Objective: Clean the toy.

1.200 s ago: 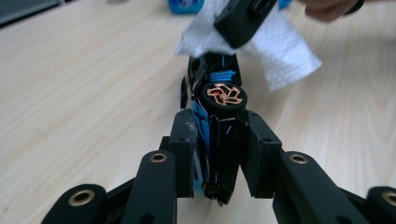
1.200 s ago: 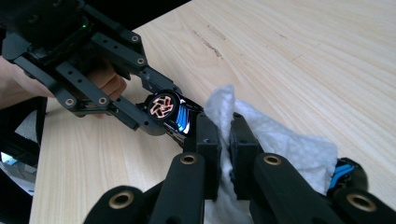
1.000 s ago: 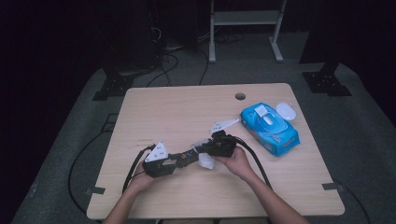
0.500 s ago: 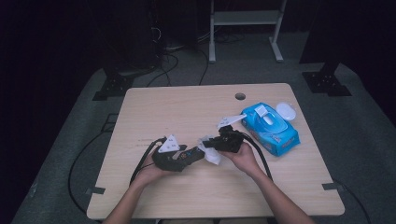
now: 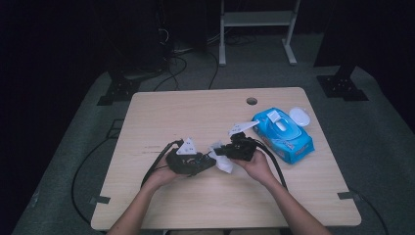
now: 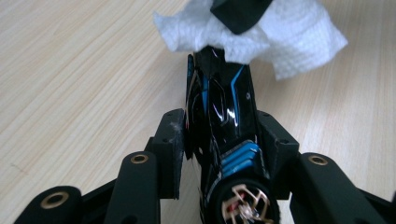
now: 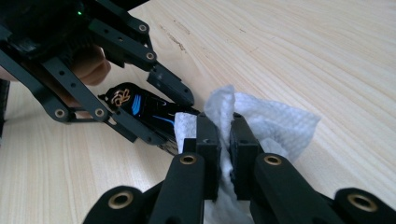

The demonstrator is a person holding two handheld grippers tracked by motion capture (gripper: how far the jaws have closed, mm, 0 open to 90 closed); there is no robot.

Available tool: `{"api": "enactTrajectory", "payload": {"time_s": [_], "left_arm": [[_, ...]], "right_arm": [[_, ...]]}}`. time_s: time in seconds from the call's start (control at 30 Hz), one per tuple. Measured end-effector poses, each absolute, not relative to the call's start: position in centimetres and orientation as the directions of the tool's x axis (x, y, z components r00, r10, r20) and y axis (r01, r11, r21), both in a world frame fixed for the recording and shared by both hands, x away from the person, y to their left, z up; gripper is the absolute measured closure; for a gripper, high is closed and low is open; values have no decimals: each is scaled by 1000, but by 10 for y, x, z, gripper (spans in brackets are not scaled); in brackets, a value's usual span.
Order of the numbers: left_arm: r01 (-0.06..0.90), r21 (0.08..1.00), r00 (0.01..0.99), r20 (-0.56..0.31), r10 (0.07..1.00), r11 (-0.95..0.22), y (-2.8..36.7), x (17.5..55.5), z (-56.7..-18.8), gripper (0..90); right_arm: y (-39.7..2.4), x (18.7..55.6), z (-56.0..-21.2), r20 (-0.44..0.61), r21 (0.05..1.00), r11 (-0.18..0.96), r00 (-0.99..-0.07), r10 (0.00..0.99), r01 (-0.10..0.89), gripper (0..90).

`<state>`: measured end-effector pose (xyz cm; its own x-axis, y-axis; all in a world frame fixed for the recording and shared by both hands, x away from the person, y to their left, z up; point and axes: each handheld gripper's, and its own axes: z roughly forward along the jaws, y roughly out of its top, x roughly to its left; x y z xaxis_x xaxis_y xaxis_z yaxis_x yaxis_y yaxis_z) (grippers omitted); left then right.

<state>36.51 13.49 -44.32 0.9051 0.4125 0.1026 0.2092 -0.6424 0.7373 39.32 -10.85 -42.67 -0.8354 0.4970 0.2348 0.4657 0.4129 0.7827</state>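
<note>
A black toy car [image 6: 224,121] with blue stripes sits lengthwise between the pads of my left gripper [image 6: 219,140]. Its jaws have just been closing and now press on the car's sides. My right gripper [image 7: 225,140] is shut on a crumpled white wipe [image 7: 275,126], and the wipe lies against the car's [image 7: 140,109] far end. In the high view the left gripper [image 5: 208,161] and right gripper [image 5: 218,149] meet tip to tip over the table's front middle, with the wipe [image 5: 224,164] hanging between them.
A blue pack of wipes [image 5: 284,134] lies right of the grippers, its round white lid [image 5: 299,116] flipped open. The wooden table [image 5: 195,112] has a small hole [image 5: 251,101] near its far edge. Cables trail from both grippers toward the person.
My left gripper has moved to the right, closer to the right gripper, bringing the car up to the wipe. The right gripper has hardly shifted.
</note>
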Motion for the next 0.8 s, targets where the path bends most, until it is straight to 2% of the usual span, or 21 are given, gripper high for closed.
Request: {"api": "enactTrajectory", "payload": {"time_s": [0.17,0.6,0.67,0.8], "left_arm": [[195,730,924,87,372,-655,146,361,-441,588],[203,723,928,74,366,-660,148,359,-440,584],[210,713,929,67,363,-669,143,361,-439,563],[212,694,929,77,363,-688,128,365,-437,463]], "right_arm": [[-103,386,-424,206,782,442,-852,482,439,848],[-111,376,-423,158,789,454,-850,502,415,848],[-109,376,-424,155,789,458,-854,496,409,848],[-108,376,-425,160,791,455,-856,492,409,847]]}}
